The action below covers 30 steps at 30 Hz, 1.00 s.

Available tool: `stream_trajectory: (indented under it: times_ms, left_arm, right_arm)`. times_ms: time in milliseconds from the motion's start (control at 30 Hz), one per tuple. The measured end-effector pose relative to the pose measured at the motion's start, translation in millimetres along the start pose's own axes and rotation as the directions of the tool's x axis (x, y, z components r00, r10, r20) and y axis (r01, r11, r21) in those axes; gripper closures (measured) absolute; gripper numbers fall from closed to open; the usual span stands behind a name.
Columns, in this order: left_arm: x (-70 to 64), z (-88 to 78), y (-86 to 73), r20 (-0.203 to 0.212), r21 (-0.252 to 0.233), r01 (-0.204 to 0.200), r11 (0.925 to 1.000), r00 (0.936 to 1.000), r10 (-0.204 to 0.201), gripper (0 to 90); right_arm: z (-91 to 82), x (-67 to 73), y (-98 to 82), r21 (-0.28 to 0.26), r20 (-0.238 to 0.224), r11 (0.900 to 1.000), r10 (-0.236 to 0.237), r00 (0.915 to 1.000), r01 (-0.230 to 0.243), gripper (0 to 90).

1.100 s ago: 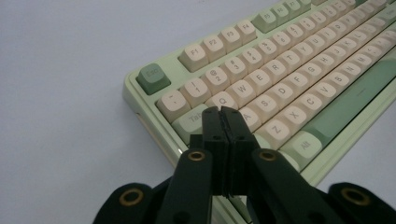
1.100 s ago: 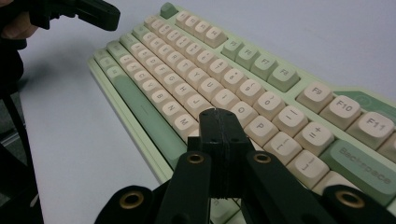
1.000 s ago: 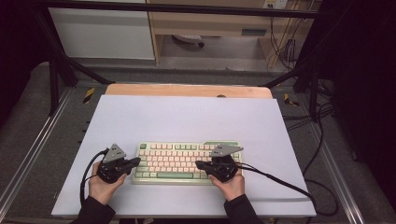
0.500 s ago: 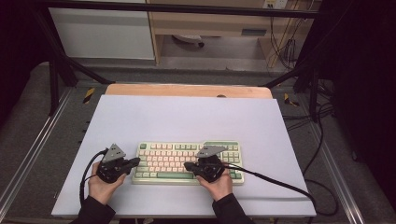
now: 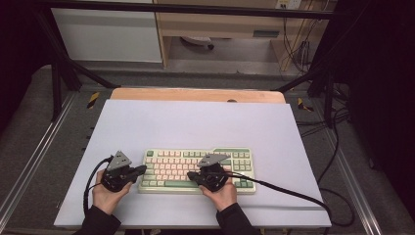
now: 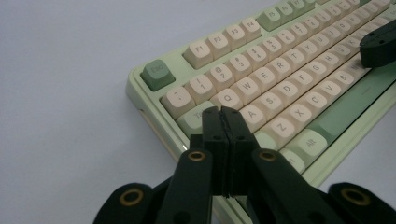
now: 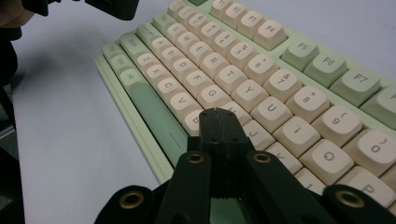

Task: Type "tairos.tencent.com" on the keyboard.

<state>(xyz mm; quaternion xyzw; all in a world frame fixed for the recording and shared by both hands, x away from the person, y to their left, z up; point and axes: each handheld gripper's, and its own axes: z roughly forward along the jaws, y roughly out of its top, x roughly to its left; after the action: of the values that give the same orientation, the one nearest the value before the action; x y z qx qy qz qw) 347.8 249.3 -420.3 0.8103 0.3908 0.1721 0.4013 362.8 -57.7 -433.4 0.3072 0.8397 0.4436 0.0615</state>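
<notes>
A pale green keyboard (image 5: 244,161) with cream and green keys lies near the table's front edge. My left gripper (image 5: 143,169) is shut with nothing between its jaws; its tips hover over the keyboard's left end, above the Tab and Caps Lock keys (image 6: 194,122). My right gripper (image 5: 191,175) is also shut and holds nothing. It points left over the lower middle rows, its tips (image 7: 219,114) above the keys near H and B, just beyond the green space bar (image 7: 154,116). The right gripper's tip (image 6: 379,42) also shows at the upper right of the left gripper view.
A white mat (image 5: 195,127) covers the wooden table (image 5: 195,94). Black cables (image 5: 293,193) trail from the grippers across the mat's front right. Metal frame rails (image 5: 29,156) flank the table, and loose cables (image 5: 337,127) lie on the floor to the right.
My right gripper has slid left along the keyboard, from its right part to its middle. The left gripper has stayed at the keyboard's left end.
</notes>
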Motion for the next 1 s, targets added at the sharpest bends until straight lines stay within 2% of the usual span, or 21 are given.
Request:
stream_trajectory:
  times_ms: [433, 767, 1000]
  left_arm:
    - [-0.5, 0.3, 0.2, 0.002, 0.002, -0.004, 1.0000, 1.0000, 0.004, 88.9]
    - [-2.5, -1.0, 1.5, 0.006, -0.006, -0.007, 1.0000, 1.0000, 0.007, 88.9]
    - [-5.7, -0.7, 3.2, 0.012, -0.008, -0.011, 0.9999, 0.9999, 0.011, 88.9]
  right_arm:
    - [5.2, 1.9, -1.7, 0.018, 0.007, 1.000, -0.014, 0.9999, 0.013, 90.0]
    - [-15.1, 0.3, 7.6, -0.028, 0.022, 0.999, -0.025, 0.9994, 0.026, 90.0]
    - [-28.1, -8.1, 7.8, -0.037, 0.038, 0.999, -0.023, 0.9990, 0.024, 90.0]
